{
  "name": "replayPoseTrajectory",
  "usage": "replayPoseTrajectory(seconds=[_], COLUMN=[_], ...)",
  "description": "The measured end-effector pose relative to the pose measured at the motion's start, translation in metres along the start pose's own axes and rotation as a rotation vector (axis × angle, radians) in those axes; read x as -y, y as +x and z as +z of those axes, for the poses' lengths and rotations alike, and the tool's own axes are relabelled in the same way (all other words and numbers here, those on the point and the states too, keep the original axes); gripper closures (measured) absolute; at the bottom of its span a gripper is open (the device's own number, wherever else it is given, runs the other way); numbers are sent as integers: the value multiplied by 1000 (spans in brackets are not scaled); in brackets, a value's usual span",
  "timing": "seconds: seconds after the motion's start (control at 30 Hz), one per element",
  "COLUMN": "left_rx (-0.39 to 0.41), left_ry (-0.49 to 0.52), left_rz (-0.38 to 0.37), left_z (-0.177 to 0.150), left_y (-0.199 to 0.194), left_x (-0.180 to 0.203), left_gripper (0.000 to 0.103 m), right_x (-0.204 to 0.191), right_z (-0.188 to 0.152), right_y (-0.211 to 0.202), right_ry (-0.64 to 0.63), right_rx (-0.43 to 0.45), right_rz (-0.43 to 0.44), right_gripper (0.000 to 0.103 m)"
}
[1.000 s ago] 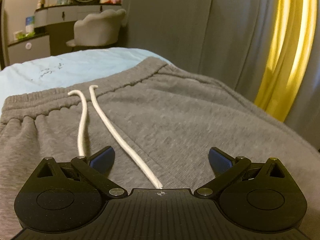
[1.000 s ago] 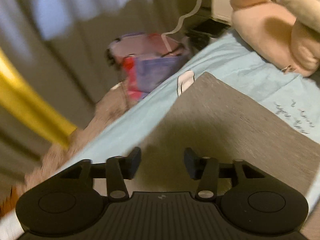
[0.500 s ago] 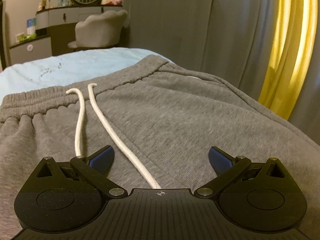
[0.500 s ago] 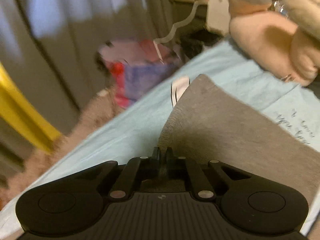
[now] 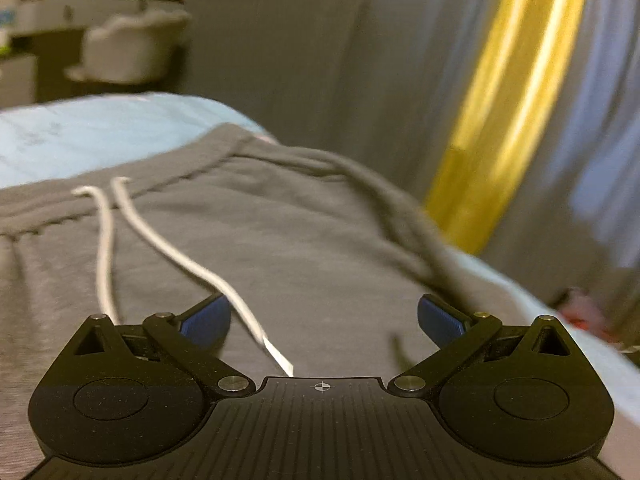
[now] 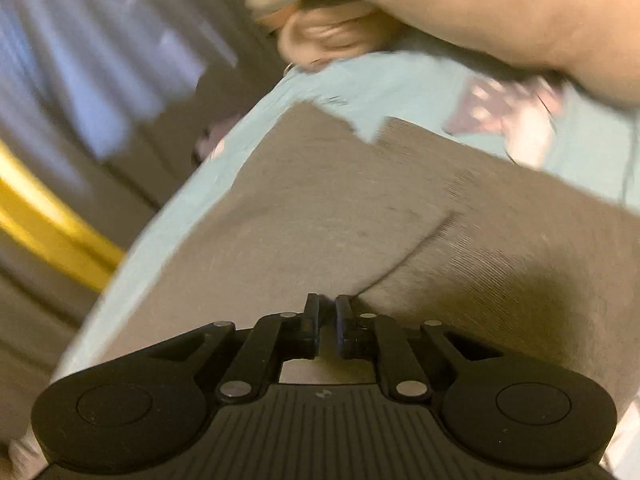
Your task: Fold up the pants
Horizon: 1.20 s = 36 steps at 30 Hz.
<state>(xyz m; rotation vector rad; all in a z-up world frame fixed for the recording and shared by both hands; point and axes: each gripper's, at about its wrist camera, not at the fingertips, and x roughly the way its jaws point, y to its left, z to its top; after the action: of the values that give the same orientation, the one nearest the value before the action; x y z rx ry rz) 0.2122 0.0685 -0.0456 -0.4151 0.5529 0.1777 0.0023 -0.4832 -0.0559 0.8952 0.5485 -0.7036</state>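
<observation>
Fold status: first fold under way, not complete.

Grey pants (image 5: 304,240) lie on the light-blue bed sheet (image 5: 100,136), waistband and white drawstring (image 5: 172,252) flat and exposed. Right gripper (image 6: 327,312) has jaws nearly together and parting slightly, with a fold of leg fabric between them; firm pad contact cannot be confirmed. Left gripper (image 5: 324,320) stands wide apart, empty, over the hip area. Remaining judged: lay leg over, then fold lengthwise.
</observation>
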Motion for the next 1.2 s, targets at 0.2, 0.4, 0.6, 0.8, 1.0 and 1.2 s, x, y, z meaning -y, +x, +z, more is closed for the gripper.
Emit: replayPoseTrajectory(seconds=[0.2,0.4,0.6,0.8,1.0,1.2], left_rx=[-117,-243,-431,-453,-269,-247], left_ry=[-140,-200,-184,-231,-257,-275], left_rz=[-162,-205,-145,-114,-360,-423], left_z=[43,99,113,123,149,89], left_y=[25,104,182,174,43,-78], left_x=[-5,8,27,15,-28,-111], left_gripper=[0,25,29,93,94,93], right_x=[31,25,25,17,4,41], right_z=[6,3,7,18,43,44], right_y=[18,35,44,45,-24,-106], right_ry=[244,249,278,244,160,50], right_rx=[-52,-40,-41,-52,53,106], right_rz=[163,233,242,186,290,273], right_gripper=[51,53,65,98,99,99])
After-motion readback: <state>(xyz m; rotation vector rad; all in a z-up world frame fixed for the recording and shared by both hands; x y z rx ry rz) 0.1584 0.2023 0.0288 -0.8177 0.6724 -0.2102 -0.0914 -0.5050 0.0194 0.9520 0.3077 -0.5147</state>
